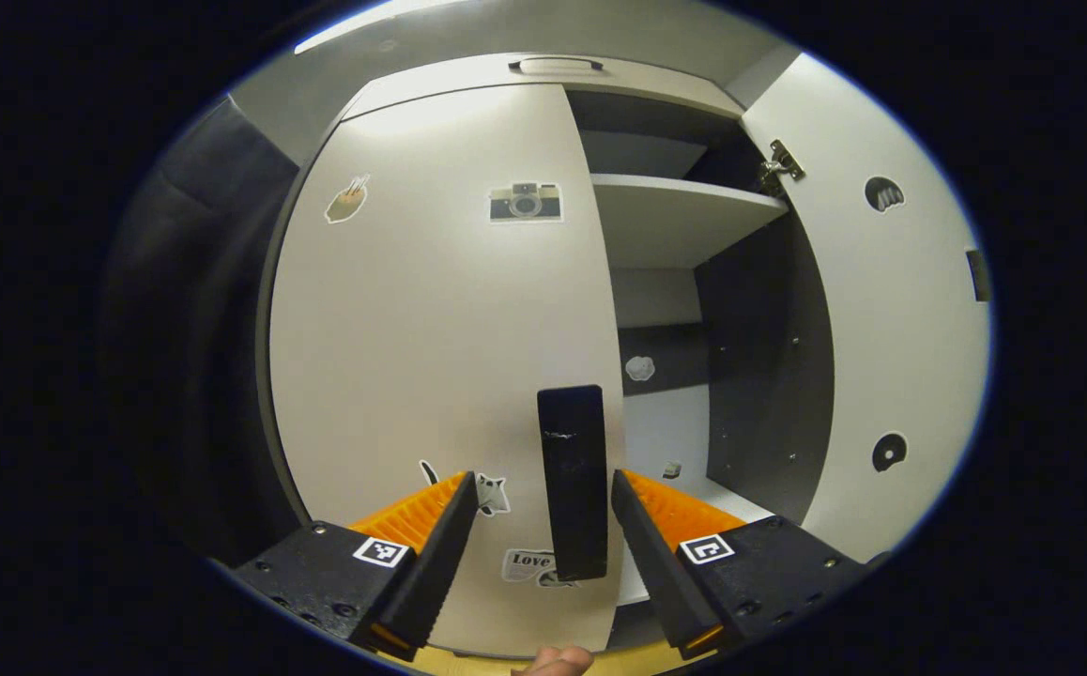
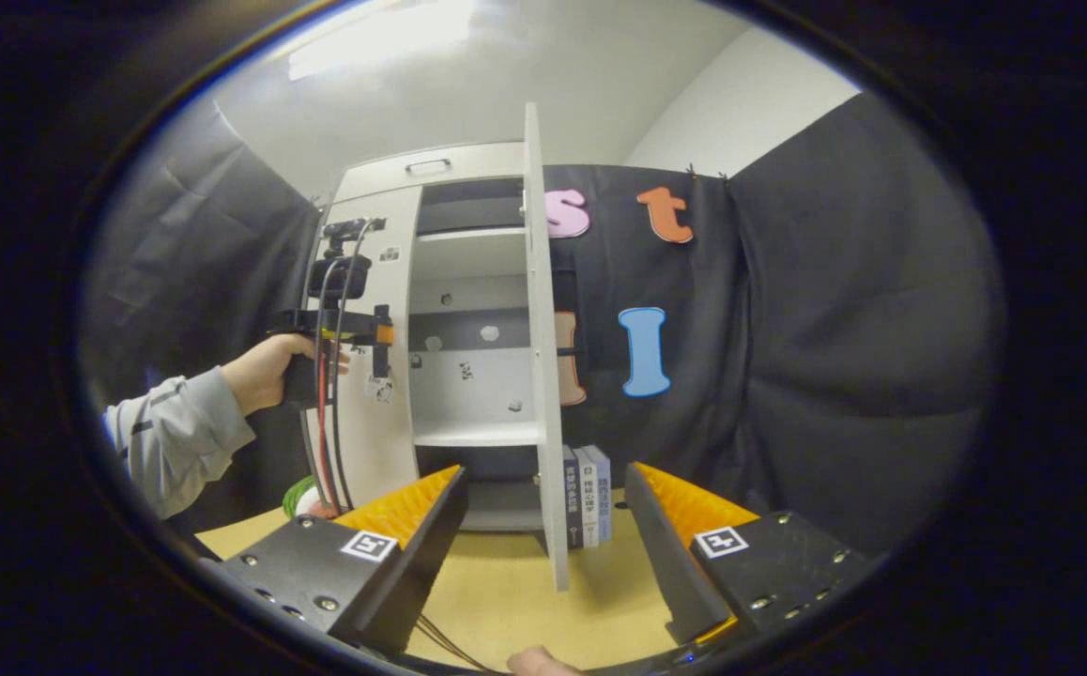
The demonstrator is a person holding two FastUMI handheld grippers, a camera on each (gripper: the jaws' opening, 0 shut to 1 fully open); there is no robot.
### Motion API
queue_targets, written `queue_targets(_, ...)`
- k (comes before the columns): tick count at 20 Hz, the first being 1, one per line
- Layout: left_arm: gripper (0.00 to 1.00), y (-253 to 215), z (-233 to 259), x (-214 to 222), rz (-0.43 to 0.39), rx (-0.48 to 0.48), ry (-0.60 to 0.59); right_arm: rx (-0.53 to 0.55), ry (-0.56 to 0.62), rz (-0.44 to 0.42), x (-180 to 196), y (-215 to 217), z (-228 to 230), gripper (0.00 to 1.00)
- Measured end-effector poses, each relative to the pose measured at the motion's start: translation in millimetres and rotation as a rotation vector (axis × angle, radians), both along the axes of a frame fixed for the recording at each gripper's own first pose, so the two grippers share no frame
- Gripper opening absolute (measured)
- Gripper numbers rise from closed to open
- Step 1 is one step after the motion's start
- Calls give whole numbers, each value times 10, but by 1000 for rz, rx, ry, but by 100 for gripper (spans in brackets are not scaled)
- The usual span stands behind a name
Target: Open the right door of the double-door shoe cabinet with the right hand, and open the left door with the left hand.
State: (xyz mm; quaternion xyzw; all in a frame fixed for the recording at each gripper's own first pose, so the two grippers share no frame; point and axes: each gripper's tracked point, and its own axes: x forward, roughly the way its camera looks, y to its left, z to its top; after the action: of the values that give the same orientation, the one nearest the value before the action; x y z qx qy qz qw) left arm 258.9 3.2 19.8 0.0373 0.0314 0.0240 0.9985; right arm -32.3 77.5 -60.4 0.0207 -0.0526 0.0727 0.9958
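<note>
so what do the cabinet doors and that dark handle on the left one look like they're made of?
Left door and right door: probably laminated board, matte off-white, judging by the flat even faces and the thin edge in the right gripper view. Handle: dark, smooth, slightly glossy, with scuffs; plastic or painted metal, can't tell.

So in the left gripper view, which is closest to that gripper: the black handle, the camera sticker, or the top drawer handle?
1. Black handle, between the left gripper's fingers, low on the left door.
2. Camera sticker, higher on that door.
3. Top drawer handle, above the doors.
</note>
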Motion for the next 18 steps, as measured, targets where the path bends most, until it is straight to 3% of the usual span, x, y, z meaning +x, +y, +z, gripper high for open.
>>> queue_targets(3, 78, -39, -126, 64, -21, -53, 45, 42, 8, 6, -194, -111, -58, 99)
queue_targets(6, 63, -55, -105, 81, -4, -45, 41, 51, -11, -28, -296, -290, -19, 98)
queue_targets(10, 57, -129, -142, 143, 15, -6, 69, 36, 17, -41, -309, -368, -149, 100)
queue_targets(11, 45, -159, -129, 104, 19, 11, 78, 25, 25, -43, -301, -375, -191, 100)
queue_targets(13, 33, -139, -133, 128, 31, -10, 83, 2, 38, -44, -310, -371, -247, 100)
queue_targets(18, 26, -133, -156, 107, 39, -41, 100, -10, 51, -29, -324, -324, -275, 100)
